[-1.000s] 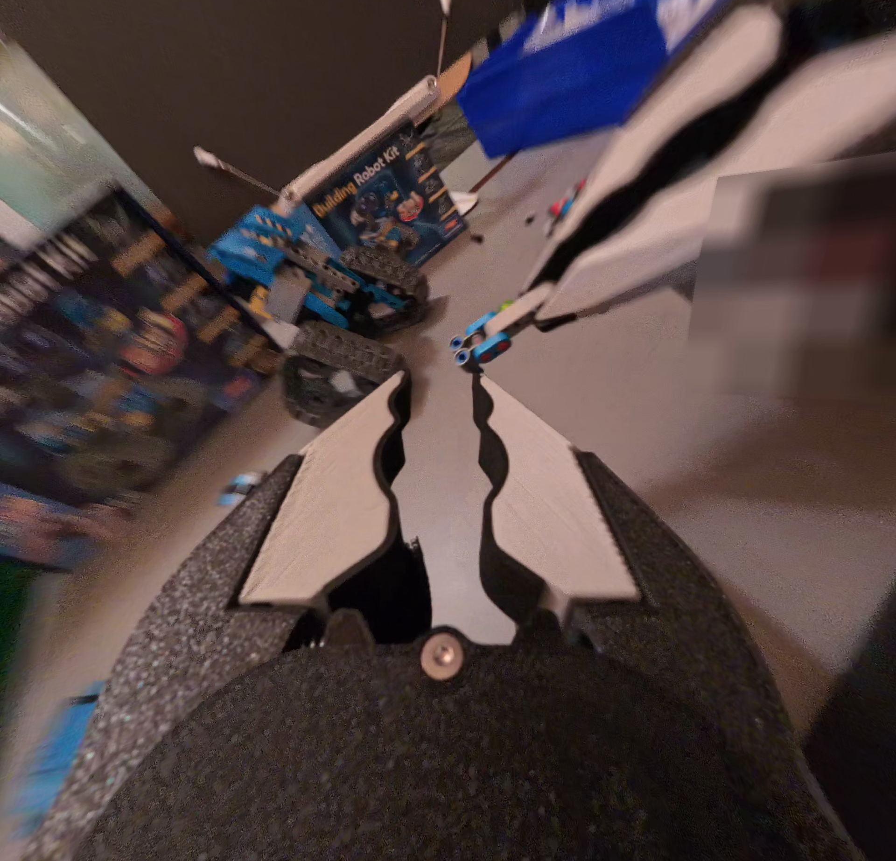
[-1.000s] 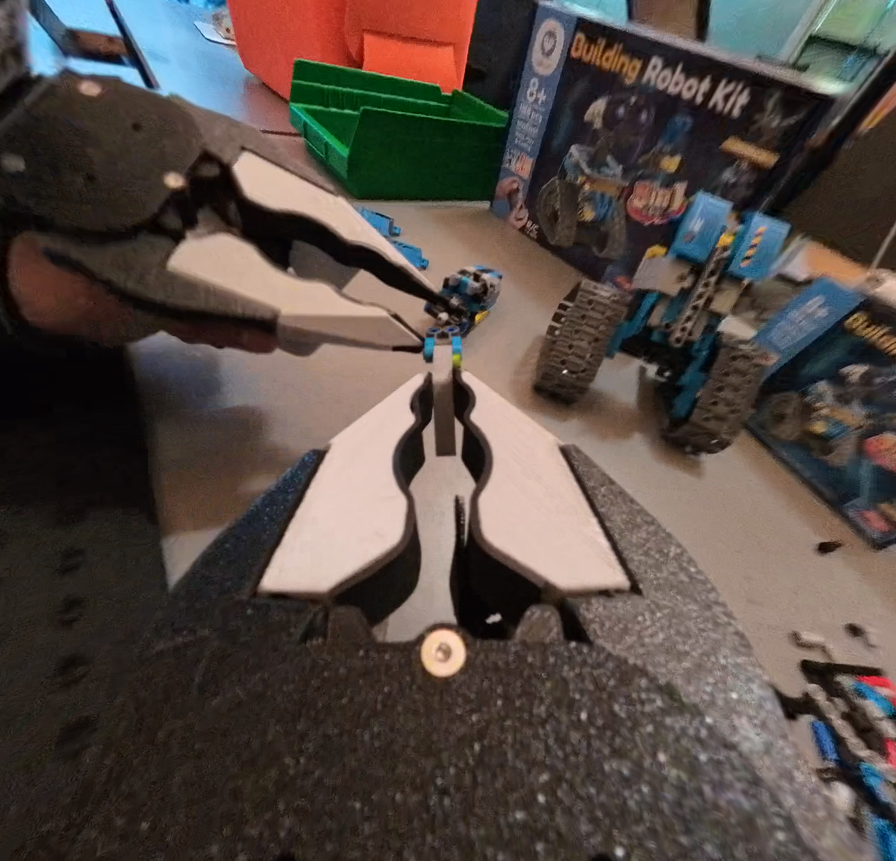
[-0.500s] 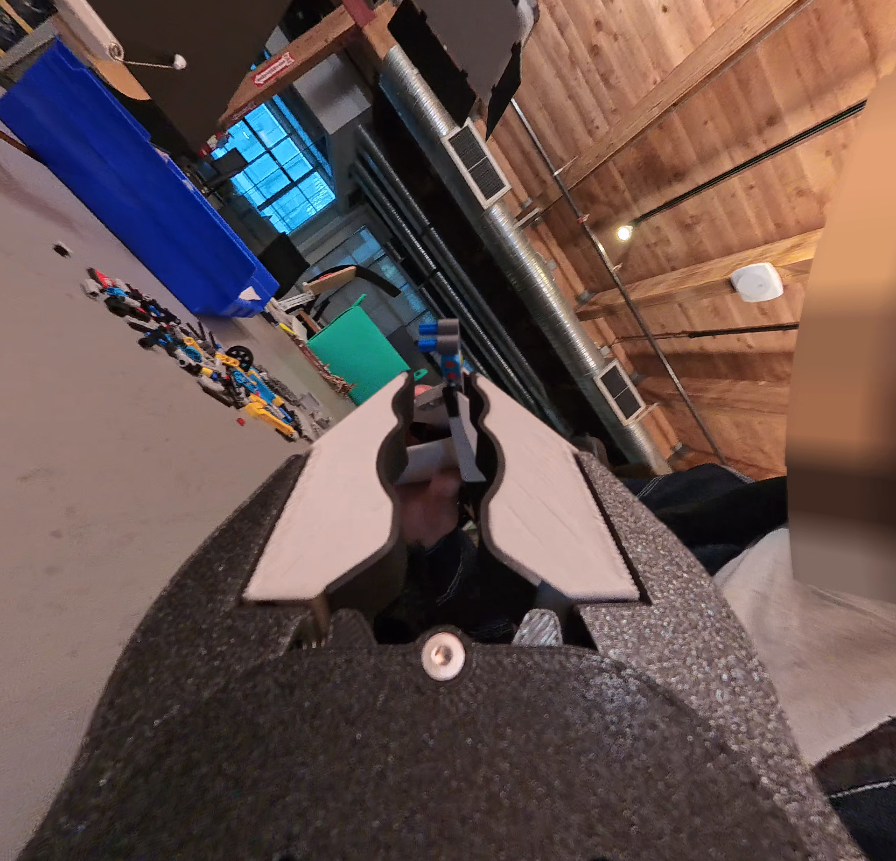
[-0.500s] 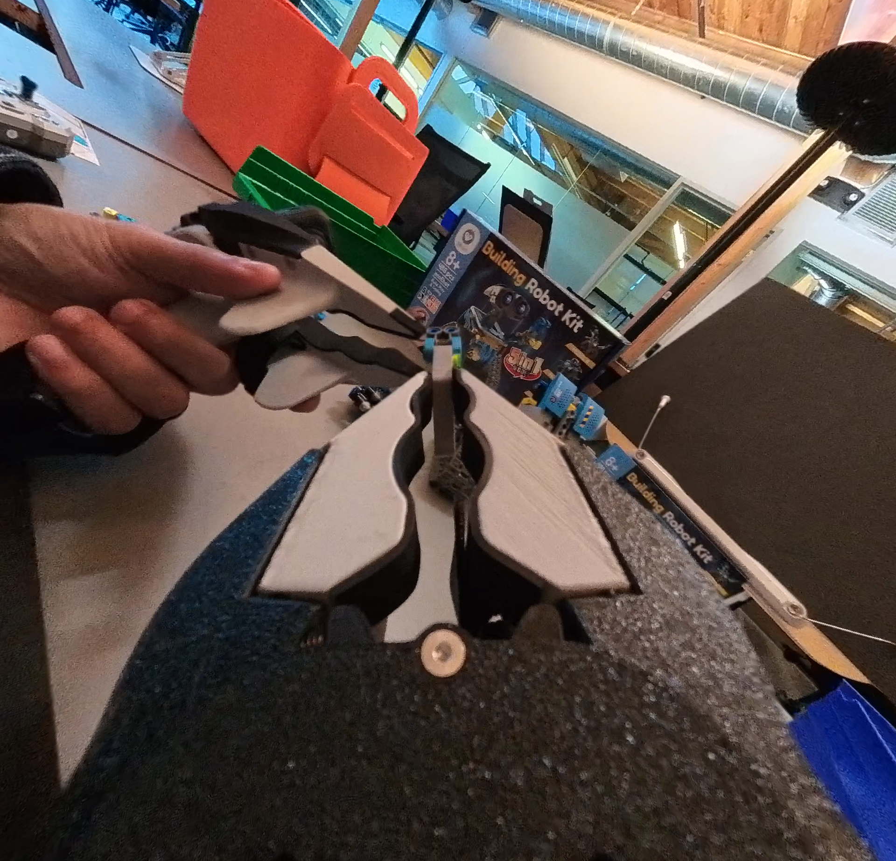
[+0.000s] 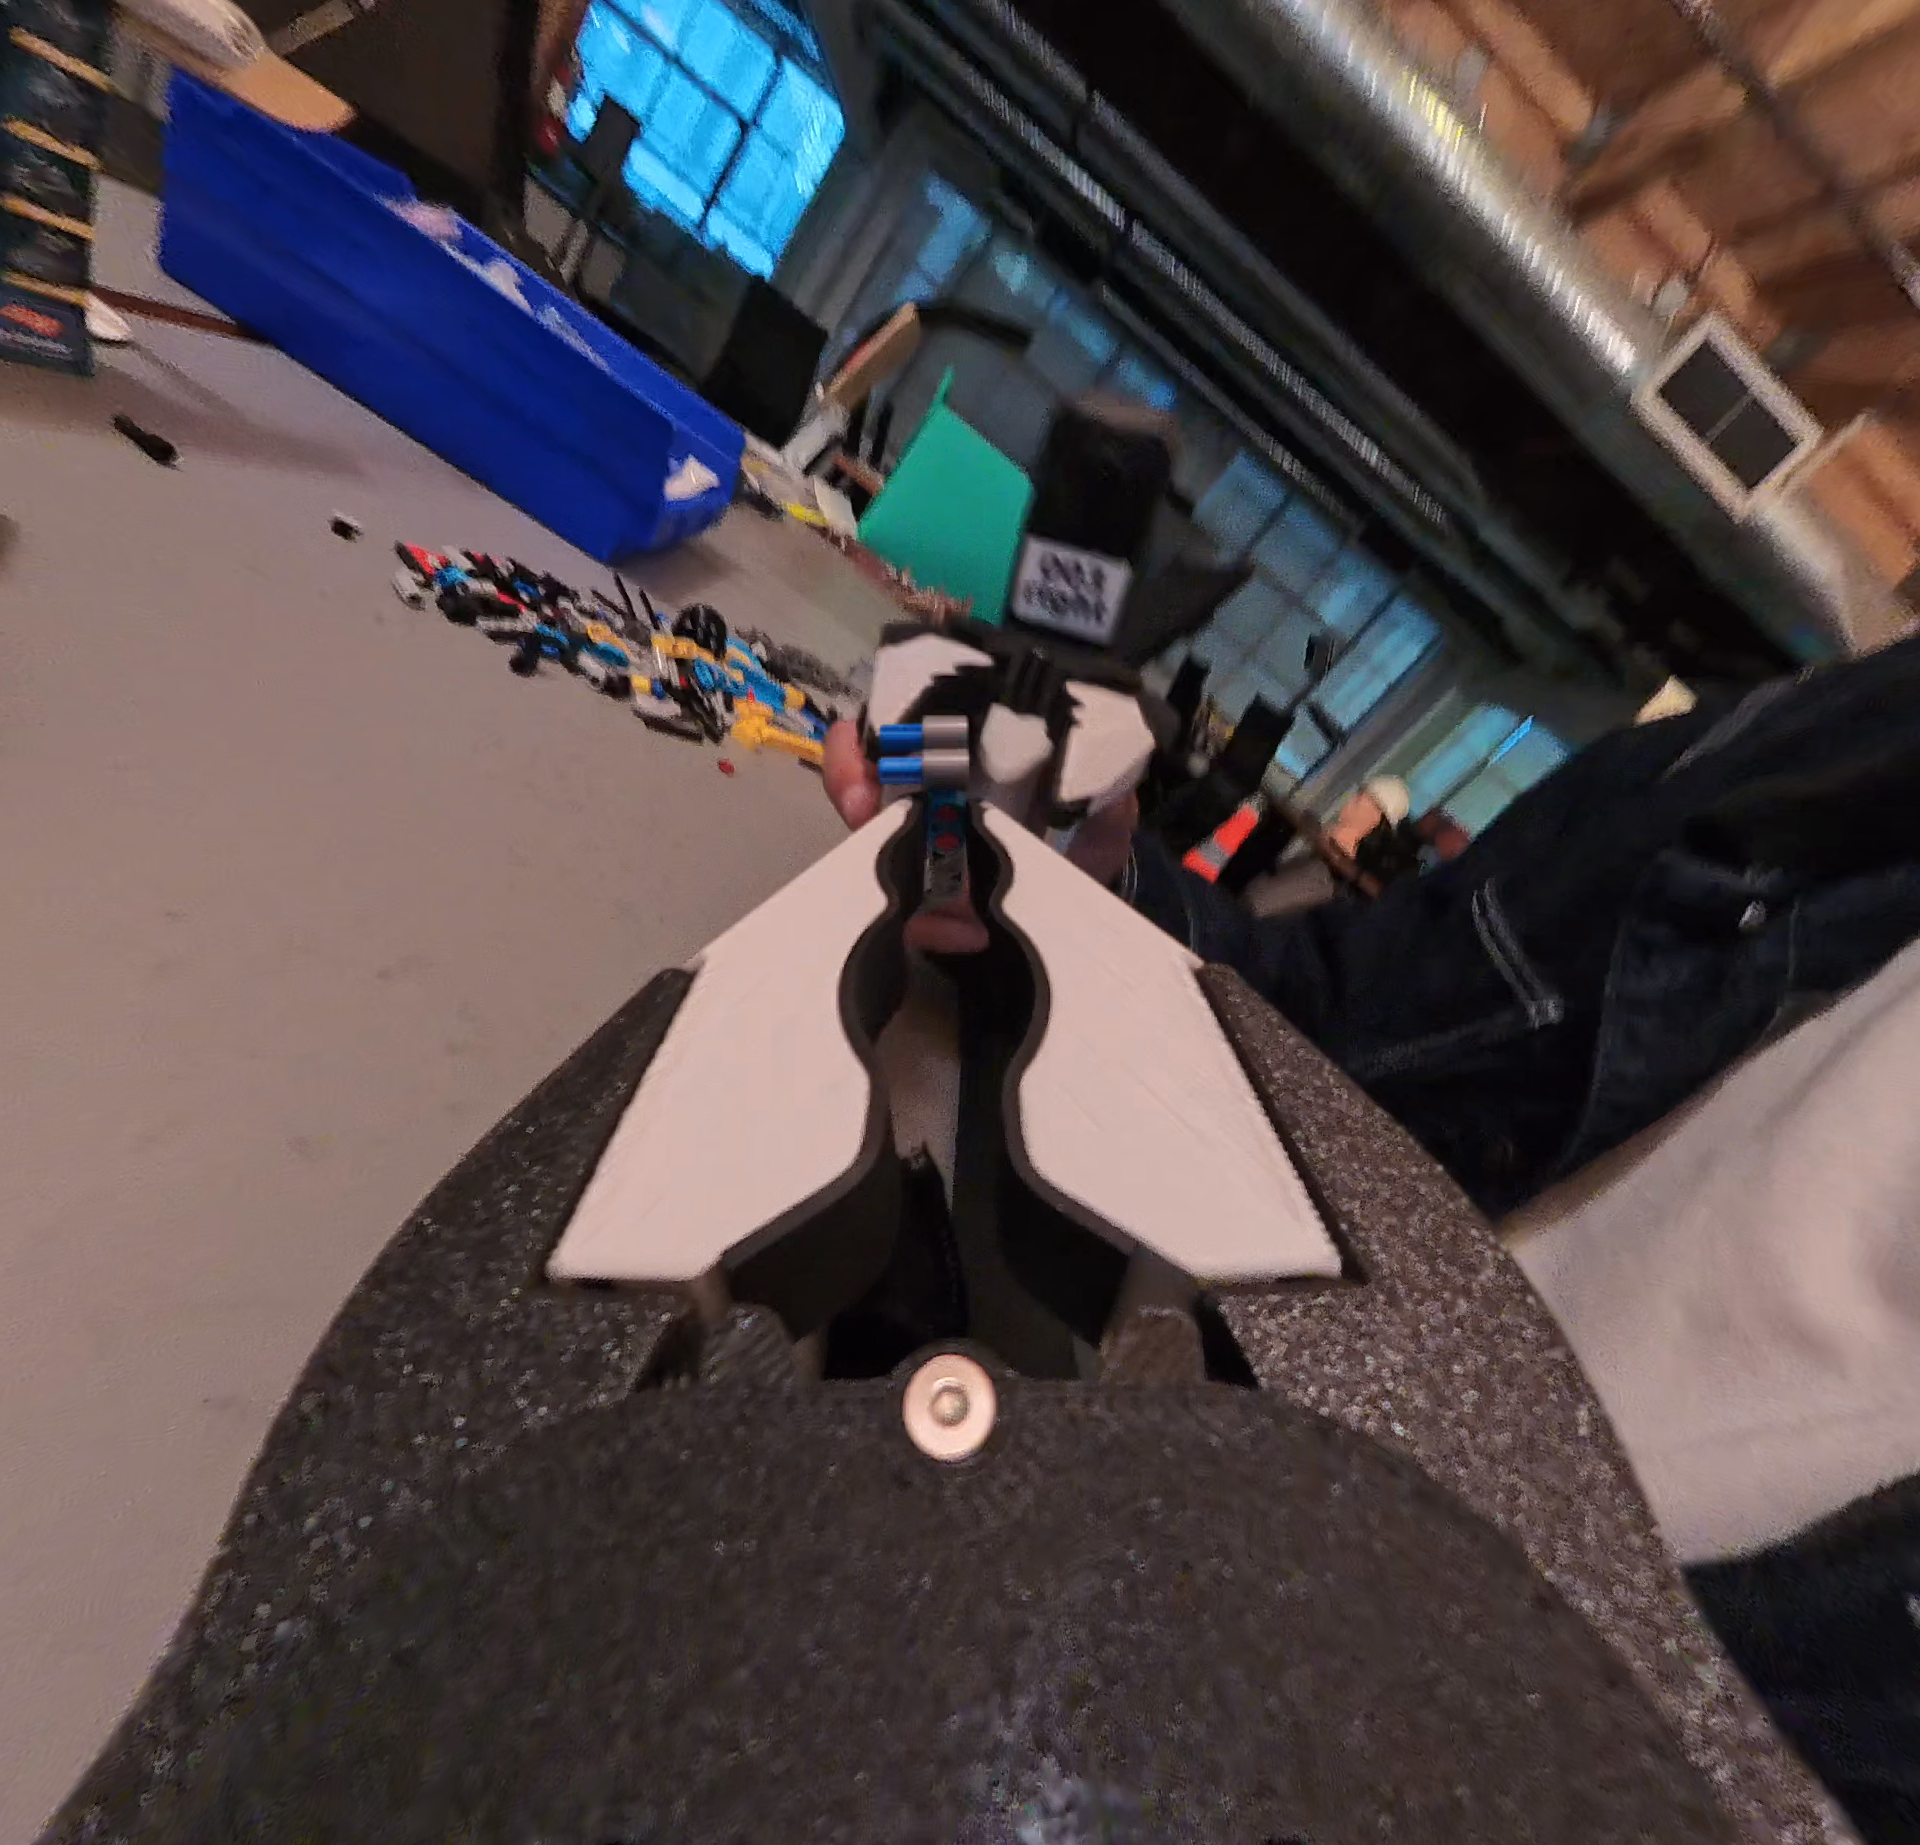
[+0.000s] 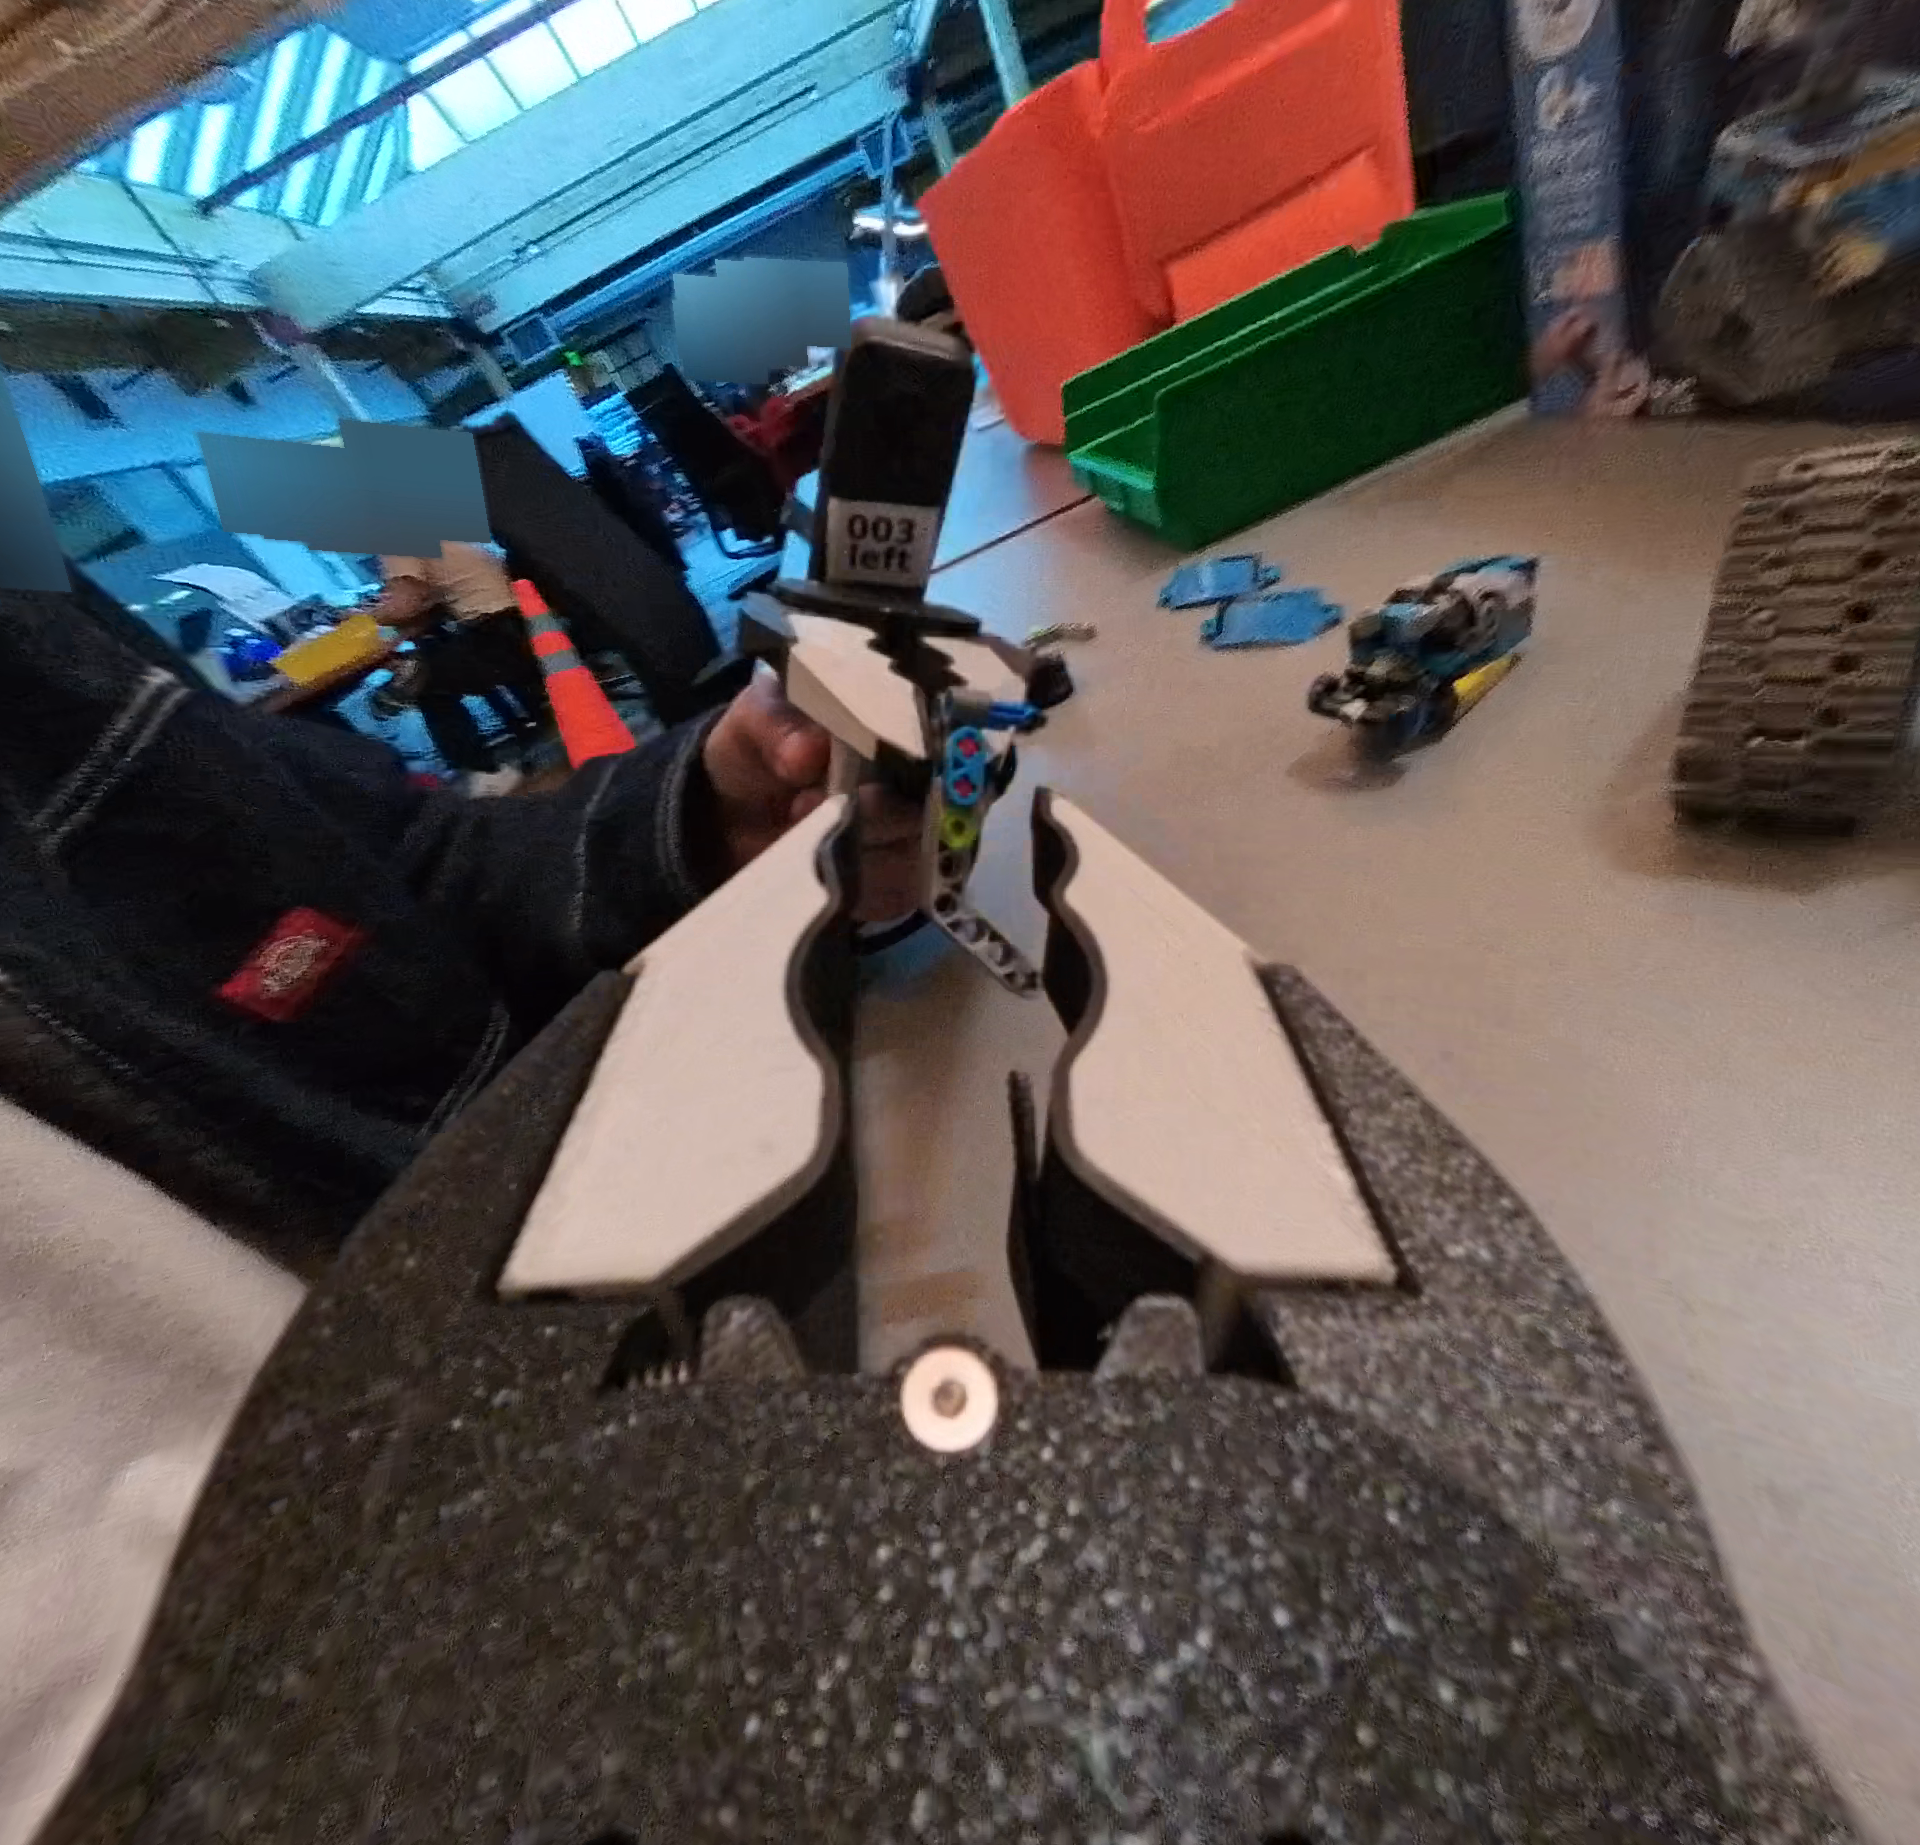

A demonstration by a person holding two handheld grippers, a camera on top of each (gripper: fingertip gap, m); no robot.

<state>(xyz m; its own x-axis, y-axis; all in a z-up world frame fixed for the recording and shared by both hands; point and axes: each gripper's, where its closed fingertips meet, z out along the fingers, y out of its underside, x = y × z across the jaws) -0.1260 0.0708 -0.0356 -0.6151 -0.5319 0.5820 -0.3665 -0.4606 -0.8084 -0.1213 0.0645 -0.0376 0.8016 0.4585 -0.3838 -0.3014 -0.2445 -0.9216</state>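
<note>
My left gripper (image 5: 945, 819) is shut on a small grey beam assembly (image 5: 940, 865) with blue pins at its top end, held up in the air above the grey table (image 5: 260, 912). In the right wrist view the same assembly (image 6: 961, 839) shows blue, red and lime connectors and an angled grey beam, and it hangs from the left gripper (image 6: 925, 730). My right gripper (image 6: 940, 808) is open and empty, with its fingers on either side of the assembly and apart from it. It also shows in the left wrist view (image 5: 1008, 725), just beyond the assembly.
A blue bin (image 5: 416, 320) and a pile of loose parts (image 5: 644, 642) lie on the table. A green bin (image 6: 1299, 424), an orange case (image 6: 1174, 164), blue panels (image 6: 1236, 600), a small blue-black model (image 6: 1423, 652), a tracked tread (image 6: 1829, 642) and a kit box (image 6: 1714, 133) stand beyond. A person's dark sleeve (image 6: 416, 860) is at the left. My two grippers' fingertips are within a few centimetres of each other.
Both grippers rose from the table with the assembly. The left gripper closed on it, and the right gripper, which held it before, has opened and let go.
</note>
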